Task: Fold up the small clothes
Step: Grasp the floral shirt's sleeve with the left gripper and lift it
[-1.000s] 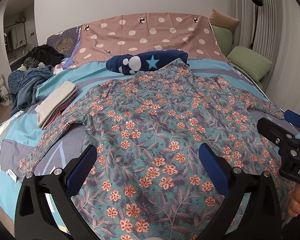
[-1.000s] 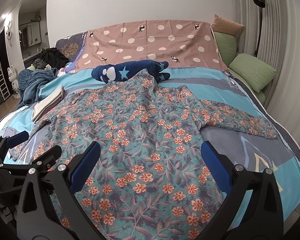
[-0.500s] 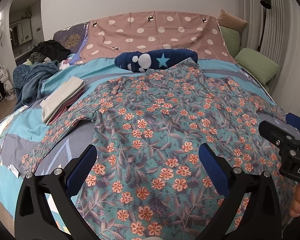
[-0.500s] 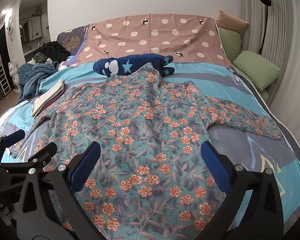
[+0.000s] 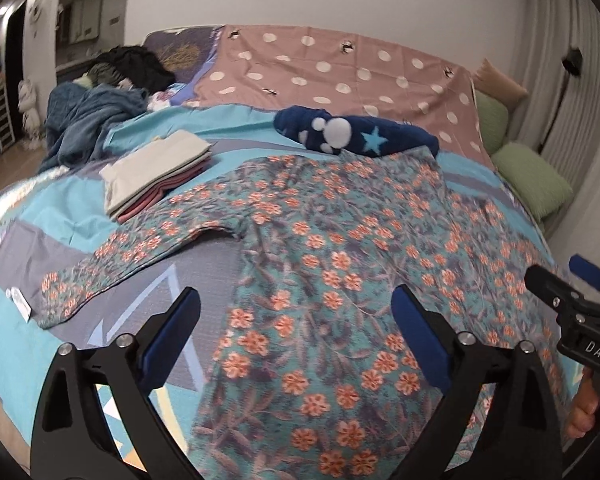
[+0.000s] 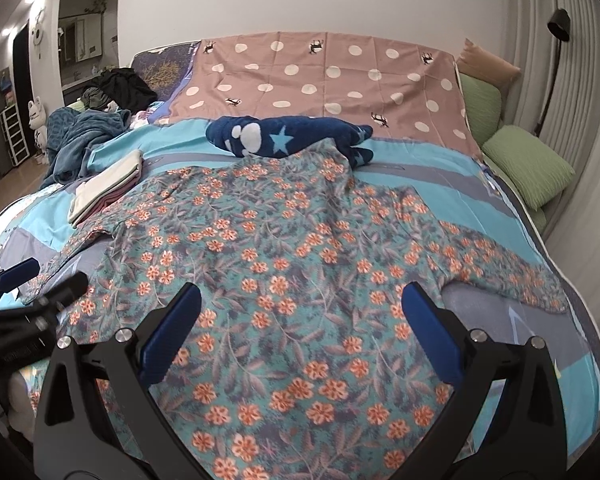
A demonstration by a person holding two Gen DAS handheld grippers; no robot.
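Across the middle of both views lies the floral shirt (image 5: pixel 340 264), spread flat on the bed (image 5: pixel 60 352) with its collar end toward the top of the frame and its hem nearest me; I judge it is laid out this way so the sleeves can be folded in first; the left sleeve (image 5: pixel 132 256) runs out toward the lower left of the left view, the right sleeve (image 6: pixel 496 256) toward the right edge of the right view. My left gripper (image 5: pixel 296 332) hangs low over the hem's left edge, tongs wide, gripping nothing; my right gripper (image 6: pixel 300 328) hovers above the lower body of the shirt, tongs wide too and empty. Both point forward along the bed, side by side, each showing at the edge of the other's view. In the upper left sits a folded stack (image 5: pixel 156 172), just beside the sleeve, probably finished pieces; a navy plush blanket (image 6: pixel 288 136) lies under the shirt's collar, so I would watch it does not drag.
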